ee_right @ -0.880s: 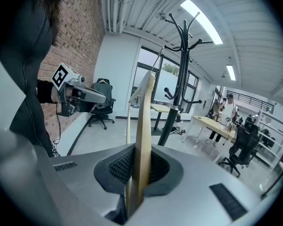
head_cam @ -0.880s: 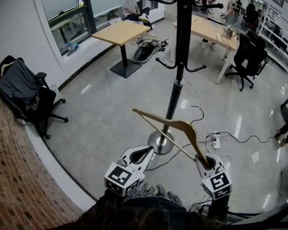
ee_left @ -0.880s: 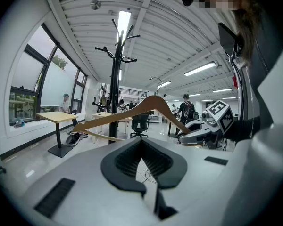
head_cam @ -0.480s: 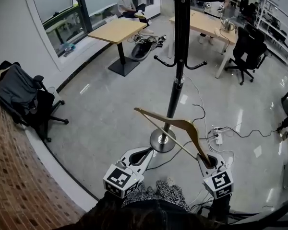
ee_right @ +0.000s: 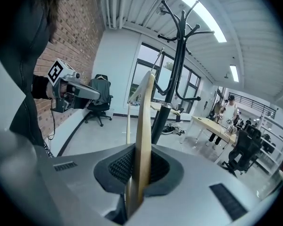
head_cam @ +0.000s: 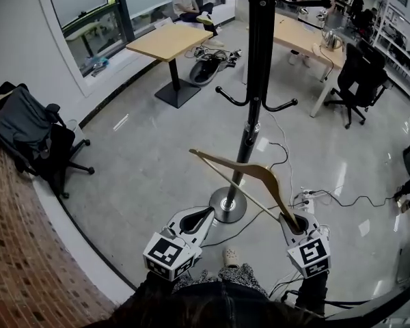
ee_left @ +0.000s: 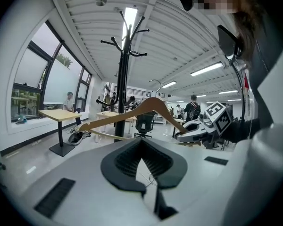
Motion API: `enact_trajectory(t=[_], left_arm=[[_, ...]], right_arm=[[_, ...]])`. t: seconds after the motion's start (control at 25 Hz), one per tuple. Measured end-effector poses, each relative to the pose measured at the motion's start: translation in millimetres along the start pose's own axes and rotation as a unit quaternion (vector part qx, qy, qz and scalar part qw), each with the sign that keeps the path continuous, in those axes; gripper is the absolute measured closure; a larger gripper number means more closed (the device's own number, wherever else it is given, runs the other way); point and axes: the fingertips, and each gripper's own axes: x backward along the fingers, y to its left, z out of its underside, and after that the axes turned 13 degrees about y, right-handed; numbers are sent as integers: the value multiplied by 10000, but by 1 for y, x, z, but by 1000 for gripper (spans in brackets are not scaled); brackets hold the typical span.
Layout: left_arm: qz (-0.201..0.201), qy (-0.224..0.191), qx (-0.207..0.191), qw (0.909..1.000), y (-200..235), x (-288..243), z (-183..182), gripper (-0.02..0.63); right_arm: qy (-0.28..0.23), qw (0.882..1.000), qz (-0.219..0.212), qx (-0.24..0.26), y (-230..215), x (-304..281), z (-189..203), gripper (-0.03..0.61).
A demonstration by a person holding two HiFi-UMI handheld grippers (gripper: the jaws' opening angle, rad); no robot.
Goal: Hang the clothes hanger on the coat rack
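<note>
- Two tools low in the head view, the left tool [head_cam: 208, 213] and the right tool [head_cam: 291, 221], above a glossy grey tiled floor [head_cam: 143, 162]
- Clamped narrow in the right tool: one arm end of the wooden clothes hanger [head_cam: 249, 175], clear of the floor, slanting up and to the left, crossing the pole of the coat rack [head_cam: 254, 80] in the head view and on none of its hooks
- Nothing in the left tool, jaws drawn together, near the rack's round base [head_cam: 227, 203]
- Behind the rack, a small wooden surface [head_cam: 169, 43] on a black pedestal beside tall windows [head_cam: 89, 9], with a seated person [head_cam: 186, 2] beyond
- To the right, a long pale surface [head_cam: 304, 39], a black office chair [head_cam: 359, 77] and more people standing at the back
- On the left, a brick wall [head_cam: 17, 251] and a wheeled chair [head_cam: 58, 159] draped with a dark jacket [head_cam: 24, 118]
- On the floor near the base, a white power strip [head_cam: 306, 198] among loose cables [head_cam: 283, 157]
</note>
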Motion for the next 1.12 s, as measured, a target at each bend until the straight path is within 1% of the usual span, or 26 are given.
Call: enact_trajectory(t=[0.24, 0.48, 0.68, 0.96, 1.12], left_arm=[[-286, -66, 85, 9995, 21, -18, -15, 607], [-550, -80, 264, 9981, 40, -29, -18, 607], [-707, -55, 390, 9967, 50, -37, -19, 607], [-819, -33, 460, 9956, 54, -45, -18, 607], [-921, 27, 540, 9943, 59, -44, -15, 607]], right_arm=[[-80, 9996, -204, 163, -25, -30, -15, 546], [139, 9976, -354, 582, -45, -65, -15, 546], [227, 9956, -531, 735, -57, -87, -18, 546], [319, 9934, -779, 784, -58, -113, -11, 546], [484, 9916, -783, 914, -59, -126, -3, 546]])
